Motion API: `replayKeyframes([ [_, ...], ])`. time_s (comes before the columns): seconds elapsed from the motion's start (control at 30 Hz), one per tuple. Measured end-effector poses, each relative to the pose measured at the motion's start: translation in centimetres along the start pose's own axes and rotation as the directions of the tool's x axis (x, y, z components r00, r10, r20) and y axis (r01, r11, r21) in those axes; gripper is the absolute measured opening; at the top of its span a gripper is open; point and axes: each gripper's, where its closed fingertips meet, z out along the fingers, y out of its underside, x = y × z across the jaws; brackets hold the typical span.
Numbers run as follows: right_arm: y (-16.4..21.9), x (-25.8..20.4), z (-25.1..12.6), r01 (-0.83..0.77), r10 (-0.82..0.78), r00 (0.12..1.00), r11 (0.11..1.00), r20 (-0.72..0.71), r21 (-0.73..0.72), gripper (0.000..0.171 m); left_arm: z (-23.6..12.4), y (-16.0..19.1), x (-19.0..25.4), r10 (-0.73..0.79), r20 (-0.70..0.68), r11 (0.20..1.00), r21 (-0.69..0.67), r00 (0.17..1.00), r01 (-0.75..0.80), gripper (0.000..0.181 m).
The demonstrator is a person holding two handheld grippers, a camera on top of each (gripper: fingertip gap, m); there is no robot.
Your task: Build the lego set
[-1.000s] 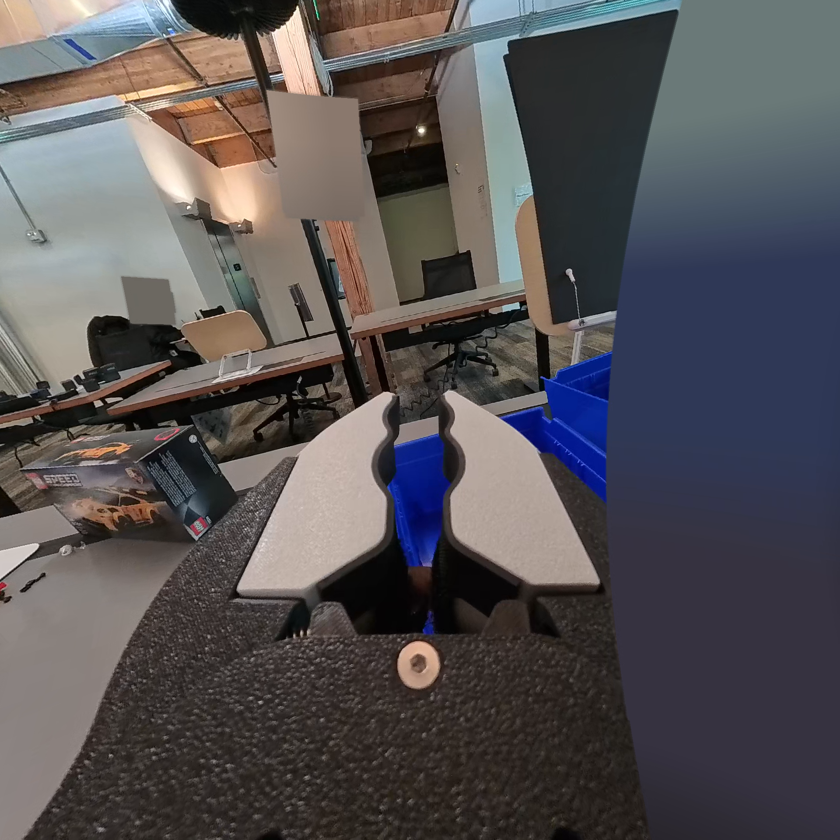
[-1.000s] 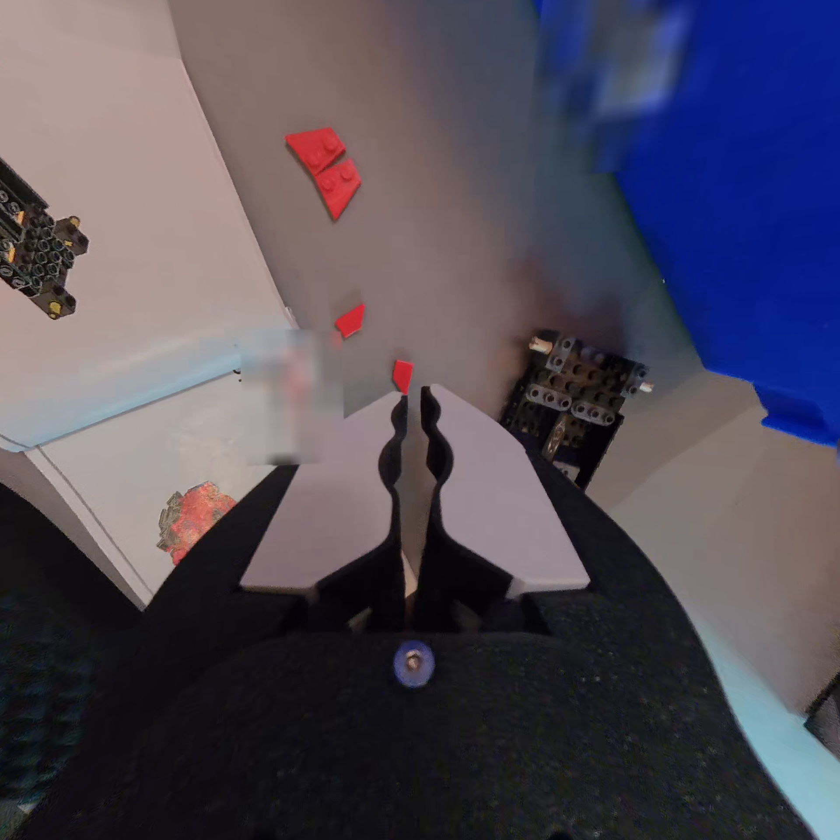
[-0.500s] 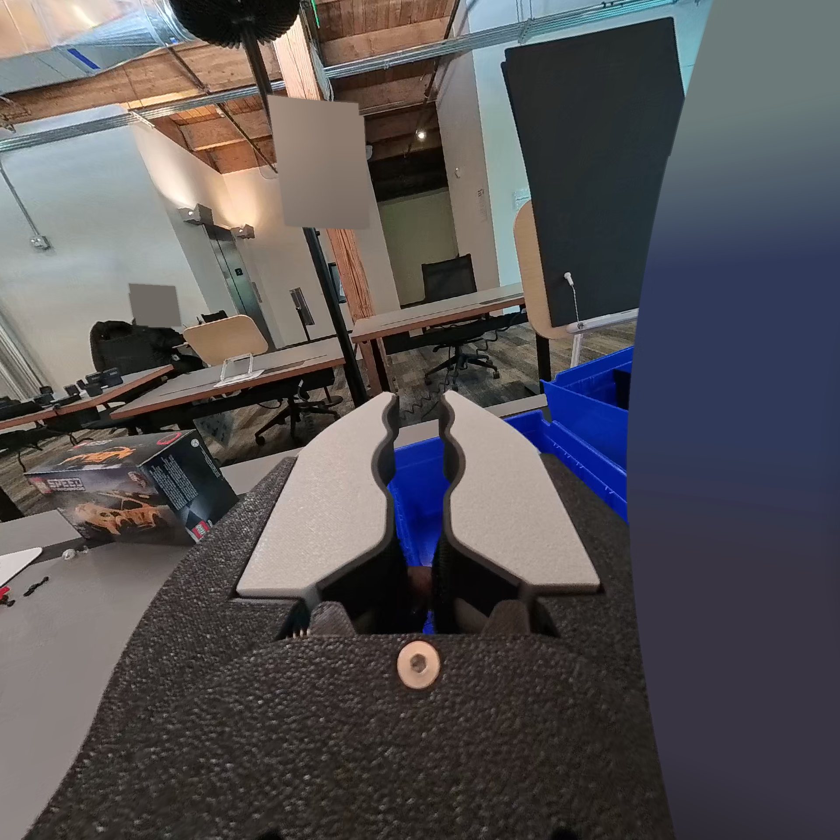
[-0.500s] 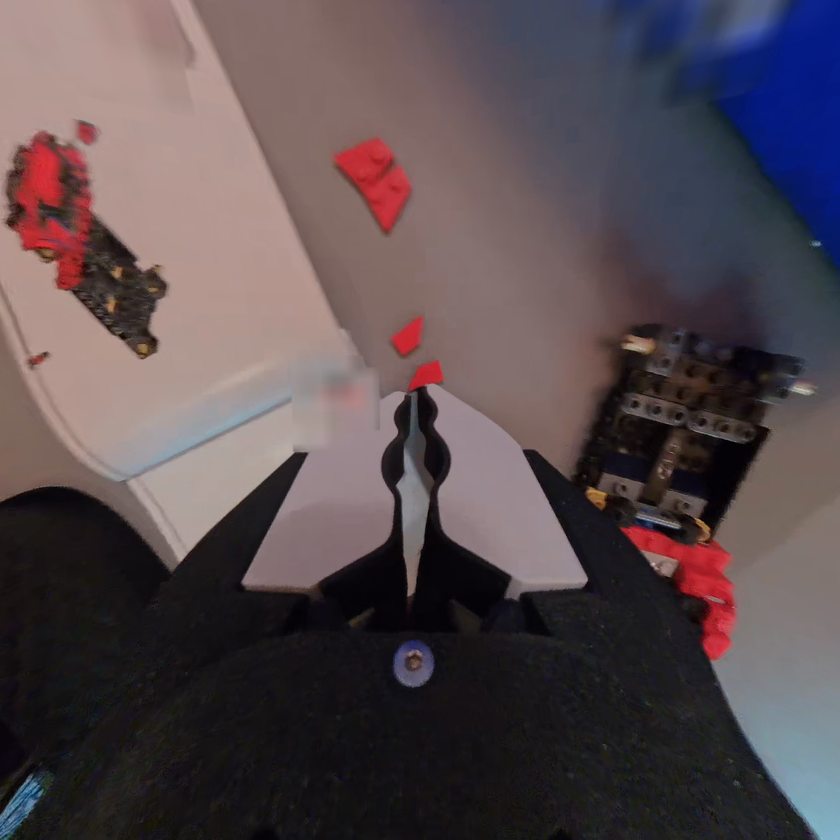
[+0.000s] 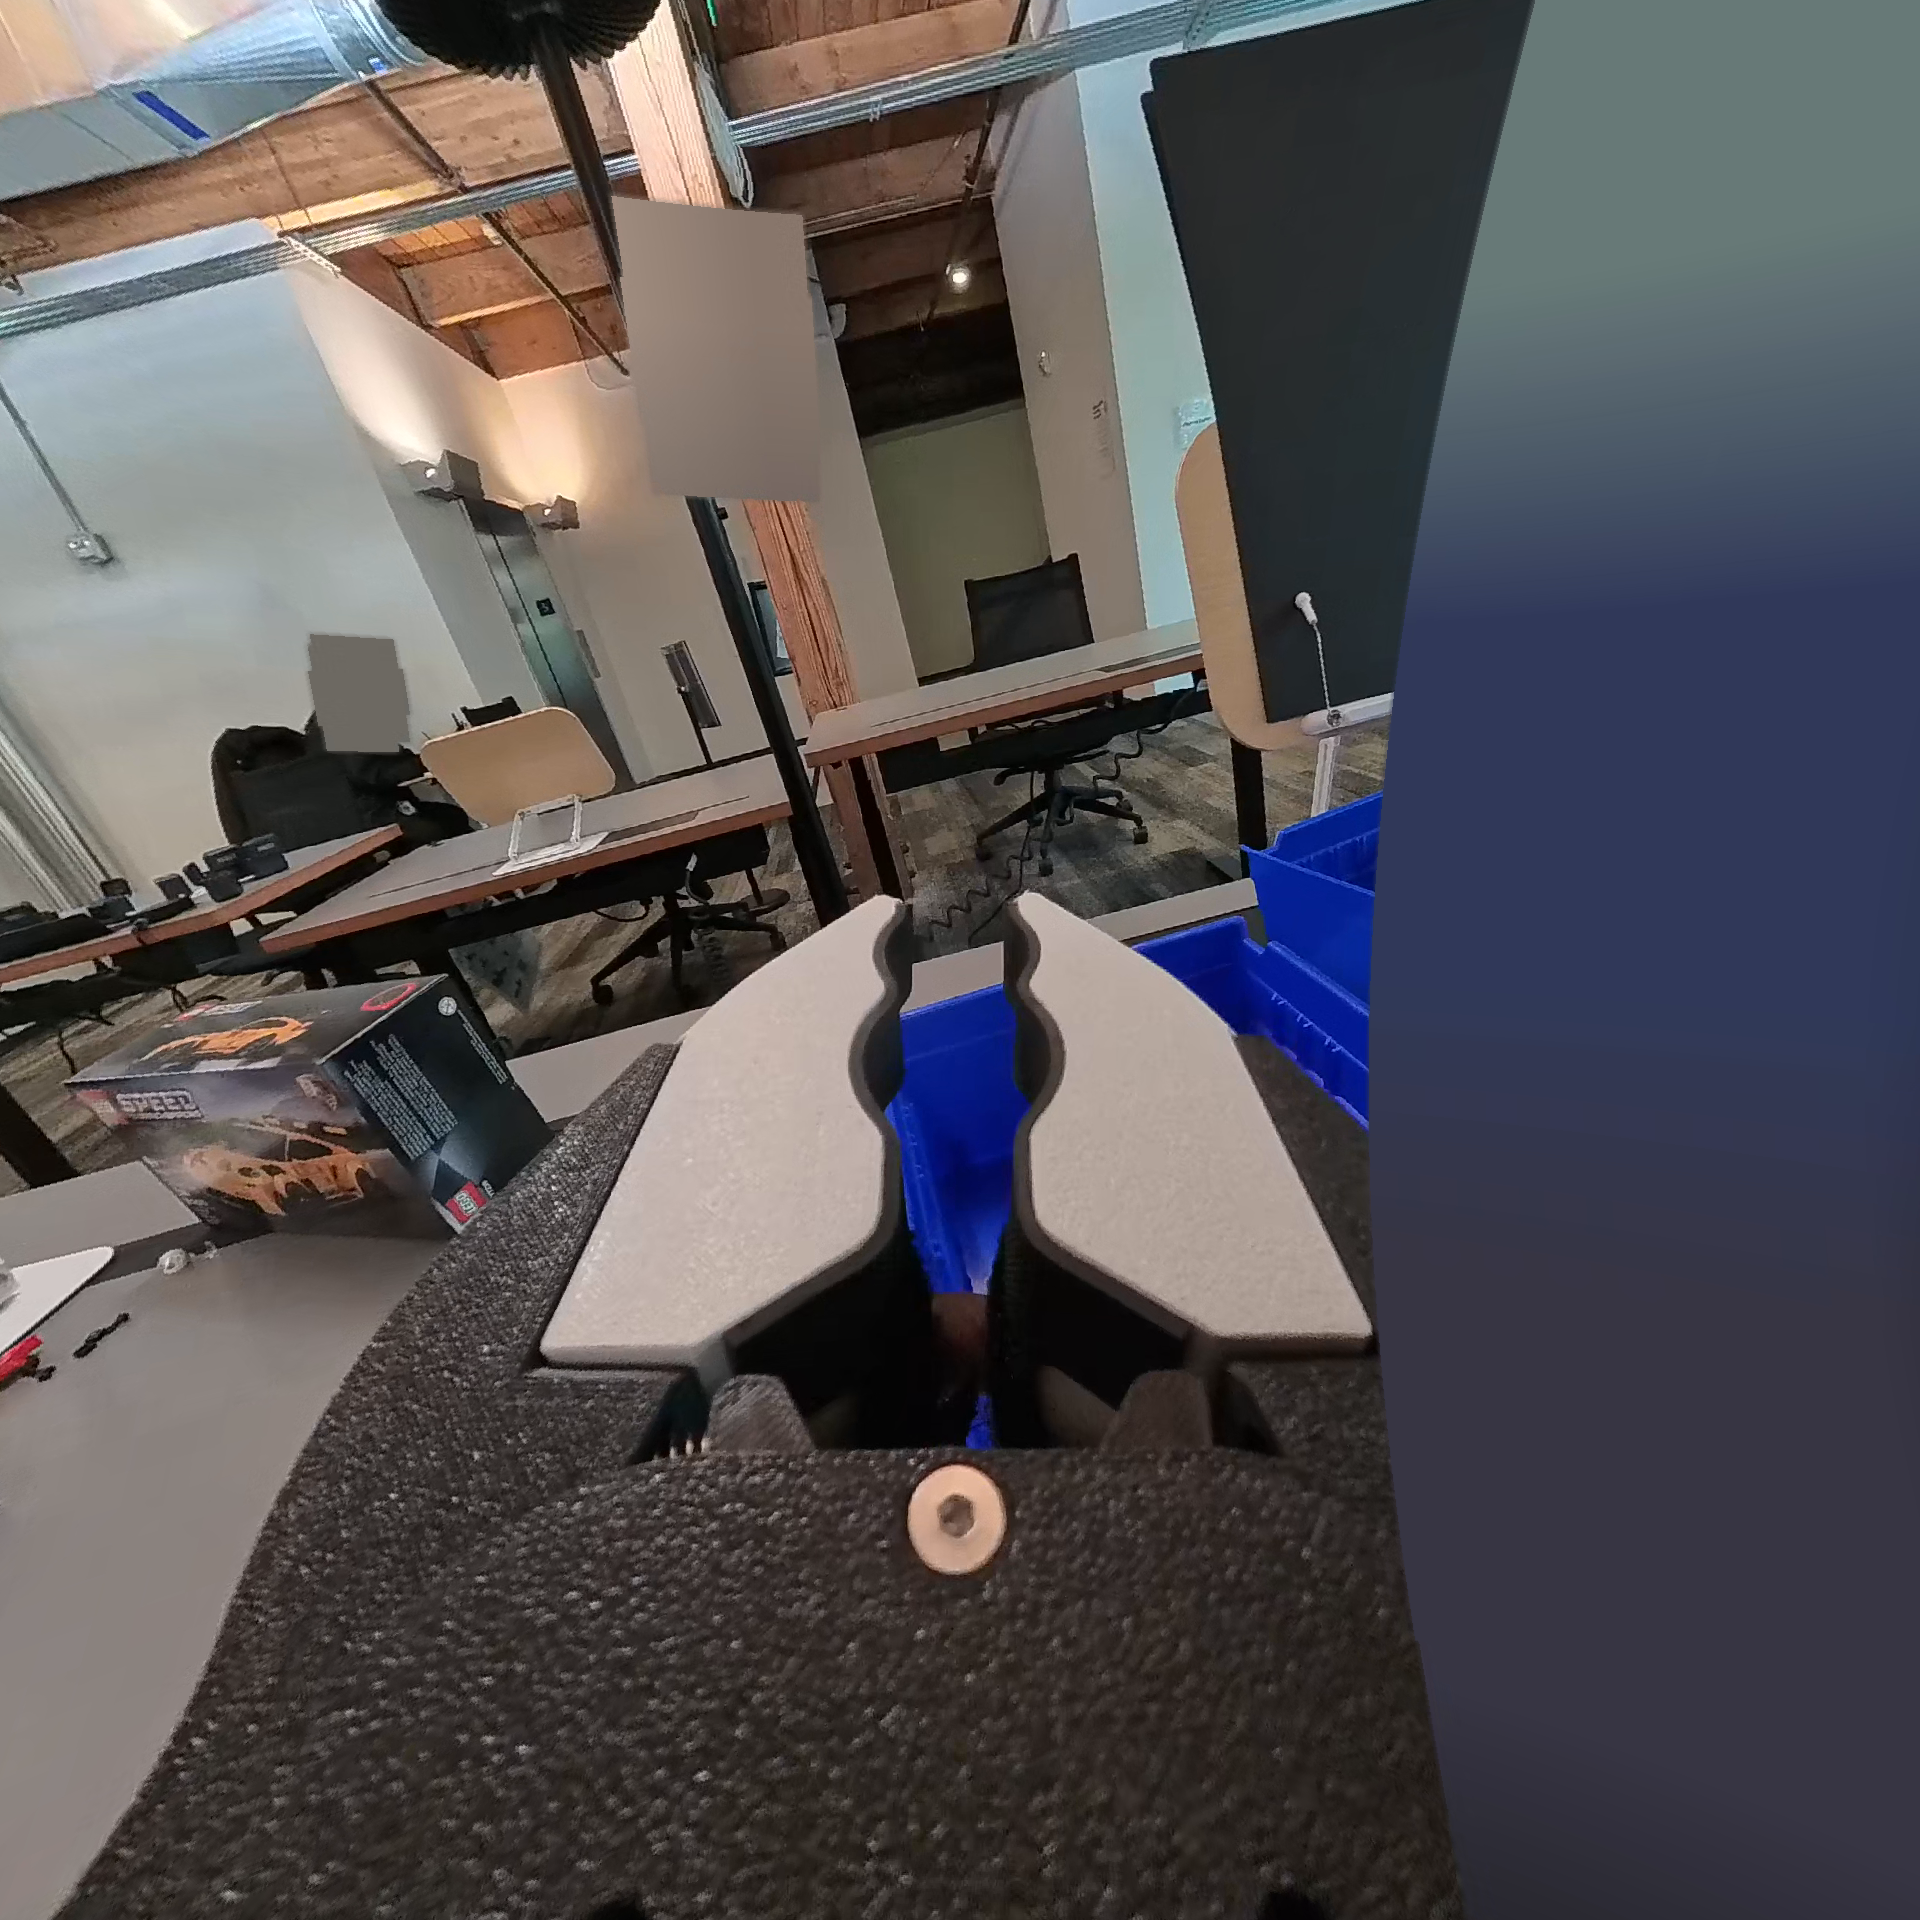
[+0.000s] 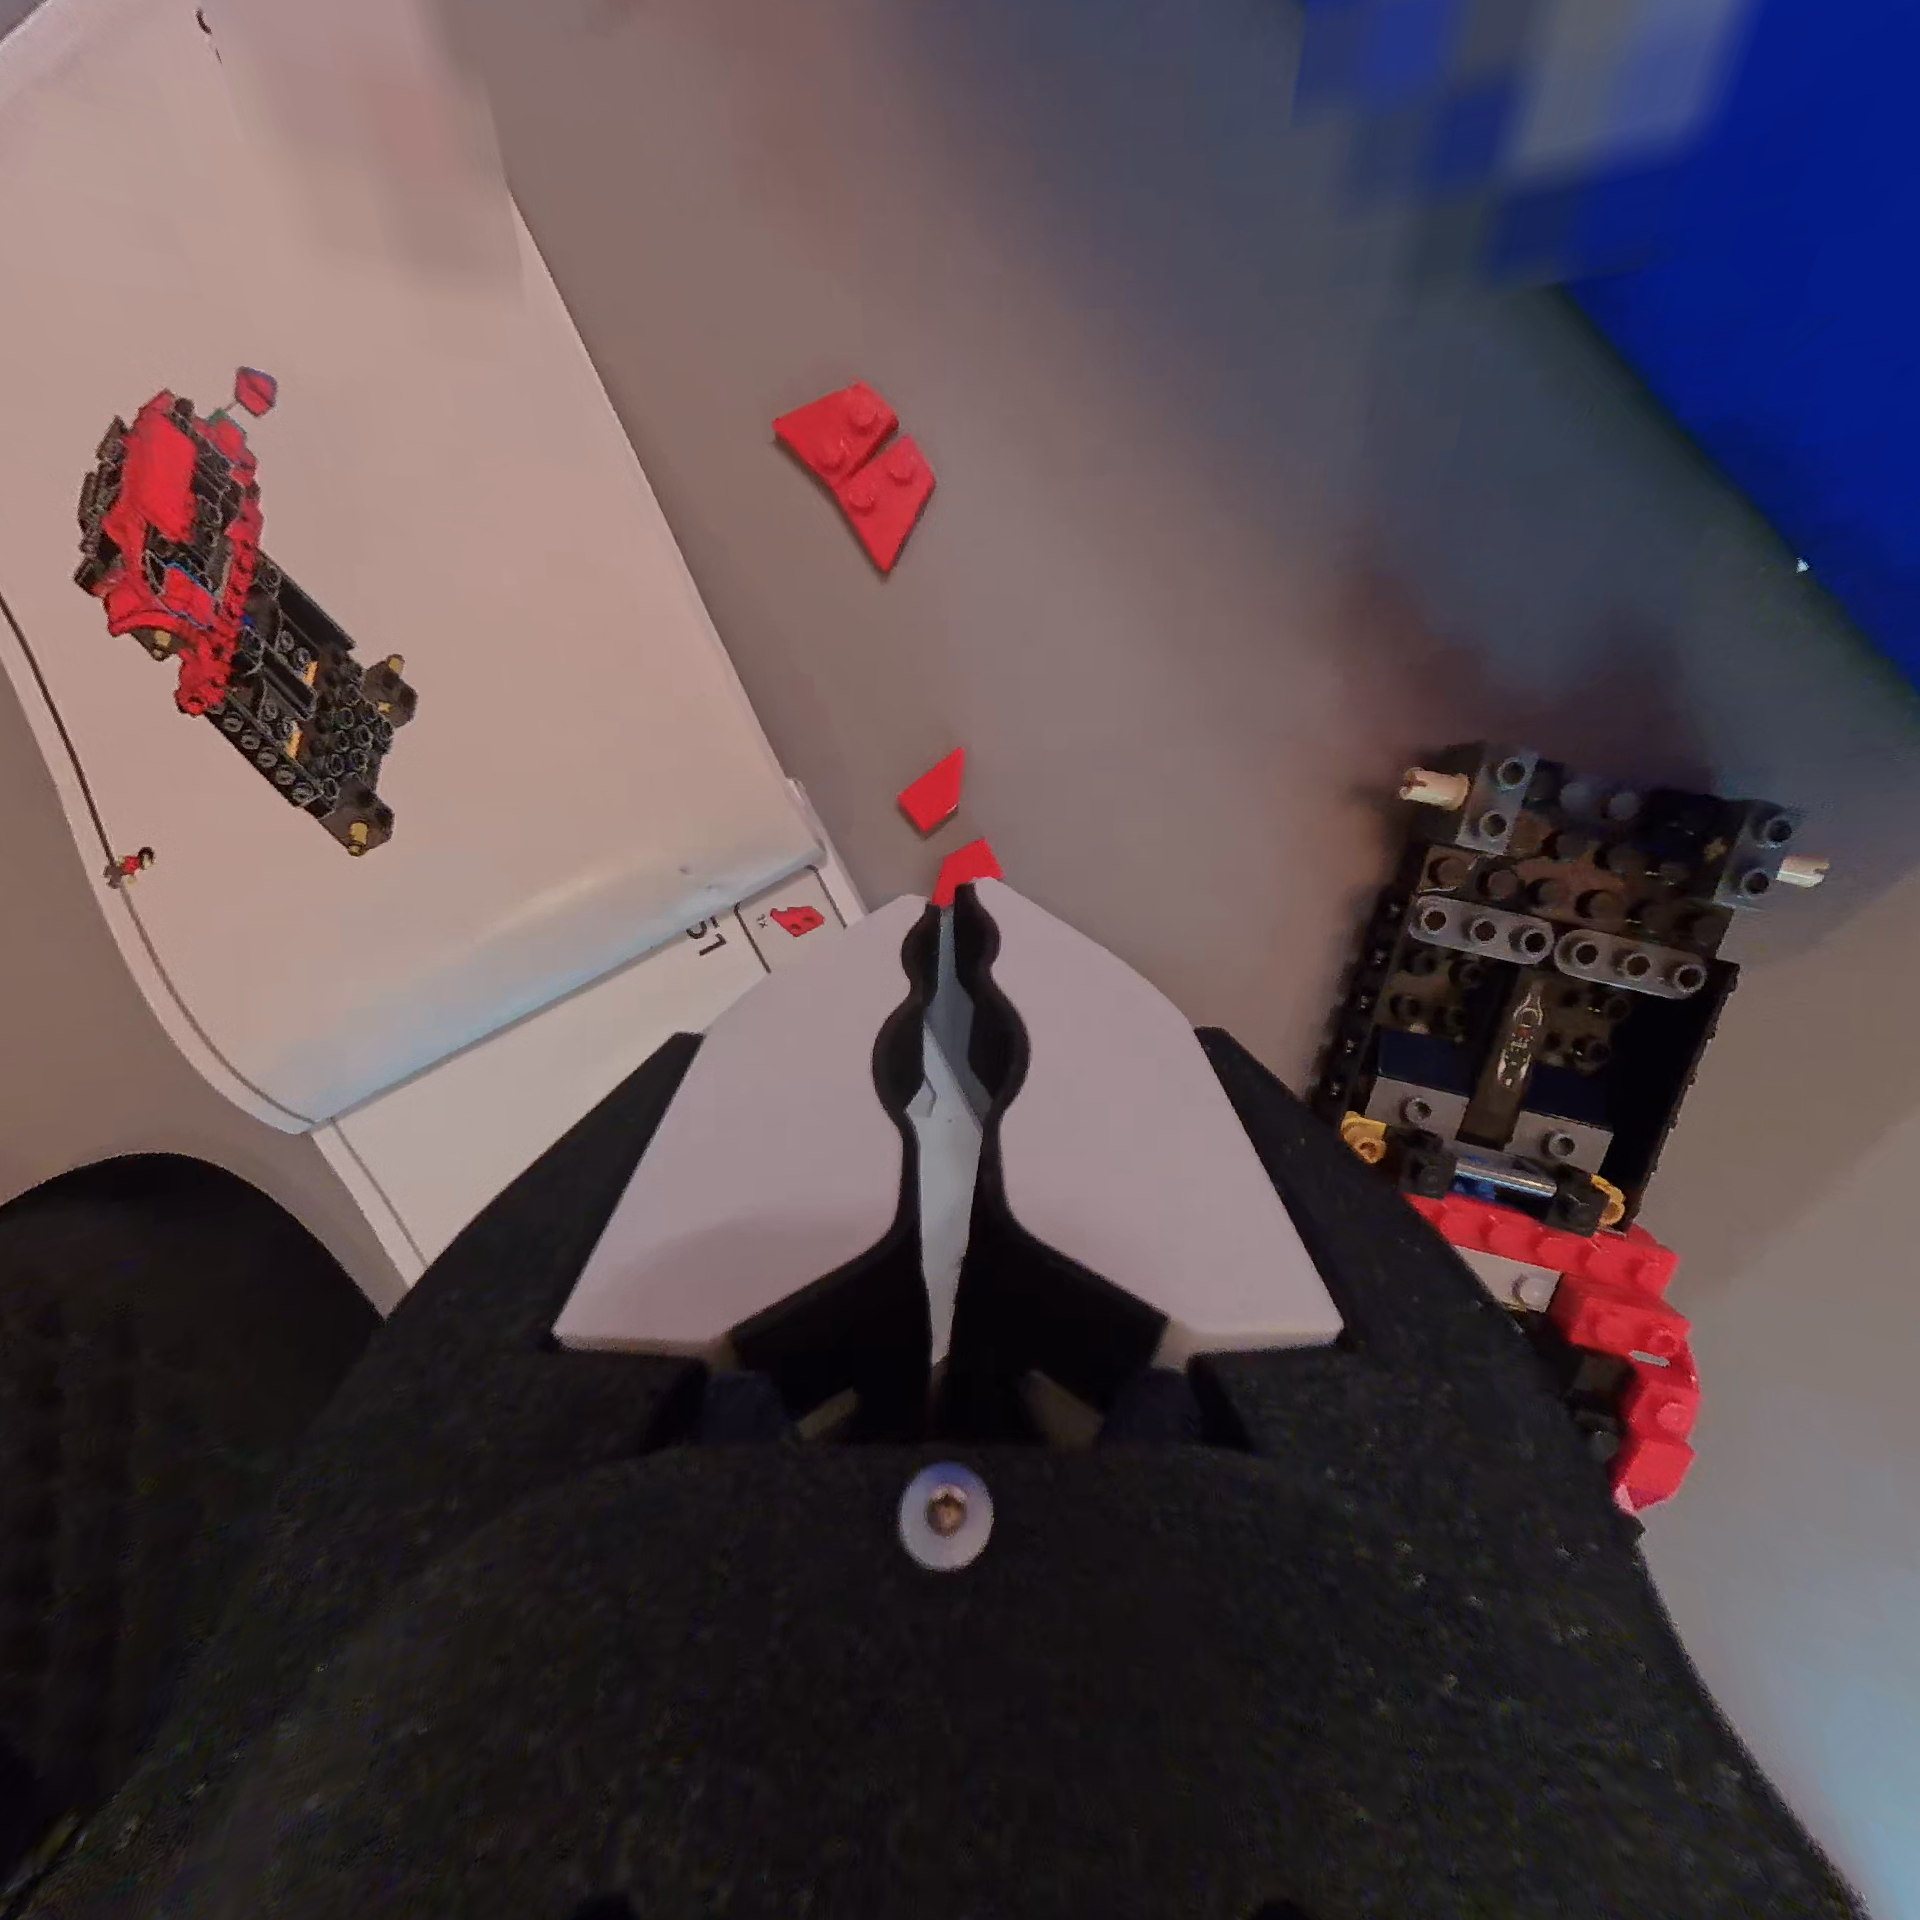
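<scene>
In the right wrist view, my right gripper [image 6: 951,904] is shut, with a small red wedge piece [image 6: 966,862] pinched at its tips just over the grey table. A second small red wedge [image 6: 933,792] lies just beyond it. Two red wedge plates [image 6: 857,473] lie farther off. The partly built black and red lego model [image 6: 1538,1039] sits to the right of the gripper. In the left wrist view, my left gripper [image 5: 956,925] is held above the table, jaws a little apart and empty, pointing over a blue bin [image 5: 1278,997].
The open instruction booklet [image 6: 416,520] lies left of the right gripper. A blue bin [image 6: 1766,312] stands at the upper right. The lego set box [image 5: 301,1112] stands on the table at the left. A dark blurred surface fills the right of the left wrist view. About 55 cm separates my left fingertips from my right.
My right gripper has closed its jaws on the small red wedge piece, and its view has shifted so the model and booklet show more fully. The left gripper has hardly moved.
</scene>
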Motion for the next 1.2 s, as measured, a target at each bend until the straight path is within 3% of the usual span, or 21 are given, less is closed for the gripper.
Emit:
replayKeyframes([
  [0.2, -0.1, -1.5, 0.3, 0.024, -0.023, 0.999, 0.999, 0.03, -0.029, 0.003, 0.1, 0.2, -0.1, 0.006, 0.003, 1.0, -0.012, 1.0, -0.006, 0.016],
  [0.43, 0.5, 1.6, -0.2, -0.047, 0.044, 0.997, 0.998, -0.057, -0.052, 0.002, 0.1, 0.4, -0.2, 0.011, 0.008, 1.0, -0.018, 1.0, -0.011, 0.016],
  [0.57, -1.1, -0.8, -0.4, -0.05, 0.048, 0.997, 0.998, 0.068, 0.031, 0.002, 0.2, 0.4, -0.2, 0.011, 0.012, 1.0, -0.019, 1.0, -0.011, 0.016],
  [1.2, 1.2, 2.5, -0.2, -0.058, 0.052, 0.996, 0.995, -0.072, -0.078, 0.001, 0.8, 1.3, 0.0, 0.039, 0.006, 0.997, -0.065, 0.999, -0.038, 0.017],
])
